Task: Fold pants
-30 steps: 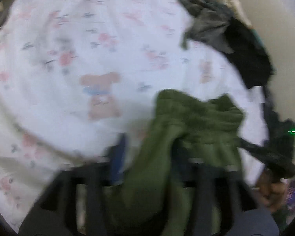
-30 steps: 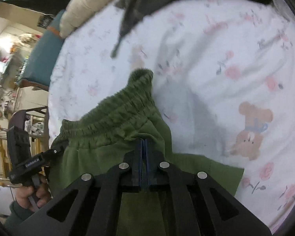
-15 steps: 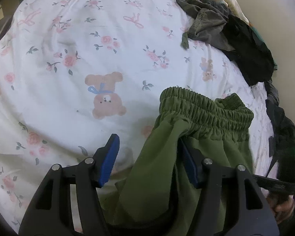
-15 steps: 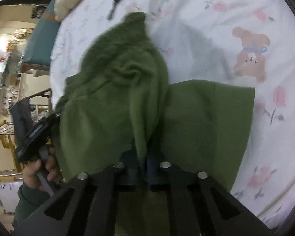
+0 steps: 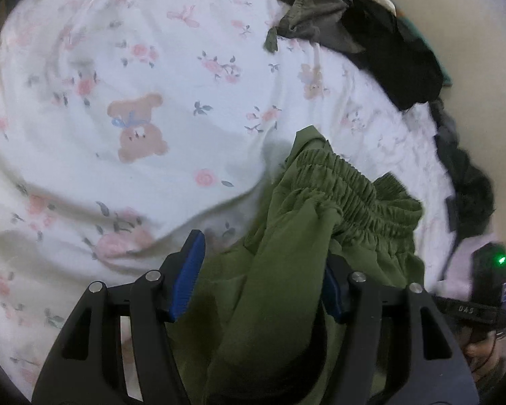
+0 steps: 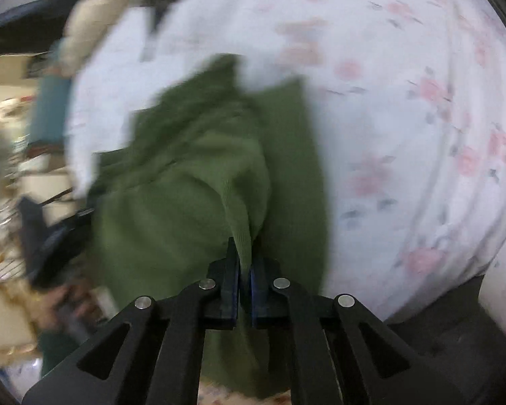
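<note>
Right wrist view: right tongs [image 6: 243, 270] clamped on green pants [image 6: 192, 175]; left tongs [image 5: 259, 270] apart around them.

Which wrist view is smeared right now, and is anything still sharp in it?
Right wrist view: heavy motion blur across the olive-green knit pants and the white floral bedsheet; only the right tongs, pinched on a fold of the pants, look crisp. Left wrist view: mostly sharp, with the elastic waistband readable and slight softness at the fisheye edges; the left tongs stand apart around the fabric.
</note>
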The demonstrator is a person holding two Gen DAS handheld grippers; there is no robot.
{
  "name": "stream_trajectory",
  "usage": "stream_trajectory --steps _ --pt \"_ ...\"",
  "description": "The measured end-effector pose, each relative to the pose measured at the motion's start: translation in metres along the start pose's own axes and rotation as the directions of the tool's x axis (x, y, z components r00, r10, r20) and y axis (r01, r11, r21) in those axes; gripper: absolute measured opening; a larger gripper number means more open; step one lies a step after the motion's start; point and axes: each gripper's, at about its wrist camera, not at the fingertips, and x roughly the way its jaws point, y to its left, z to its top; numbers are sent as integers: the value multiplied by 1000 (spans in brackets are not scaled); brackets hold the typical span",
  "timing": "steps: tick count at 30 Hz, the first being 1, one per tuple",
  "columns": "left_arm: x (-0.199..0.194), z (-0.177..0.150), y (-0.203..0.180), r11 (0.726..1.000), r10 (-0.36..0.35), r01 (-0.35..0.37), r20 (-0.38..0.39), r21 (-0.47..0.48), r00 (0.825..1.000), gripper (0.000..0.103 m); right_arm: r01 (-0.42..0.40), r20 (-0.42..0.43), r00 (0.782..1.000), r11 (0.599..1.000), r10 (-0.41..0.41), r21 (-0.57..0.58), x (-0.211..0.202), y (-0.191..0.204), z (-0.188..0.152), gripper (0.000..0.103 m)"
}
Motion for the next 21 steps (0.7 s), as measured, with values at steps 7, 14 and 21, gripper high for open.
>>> stream_trajectory --steps 7,14,21 --pt "-68 -6 -11 998 49 -55 158 34 986 60 189 174 973 950 -148 -249 -38 54 2 16" --pt "-70 -22 -56 978 -40 8 154 207 987 49 -20 122 989 886 86 -464 -21 114 32 15" --pt "13 -9 -33 991 5 -2 -17 133 1000 3 -2 19 1000 914 10 -405 48 92 69 4"
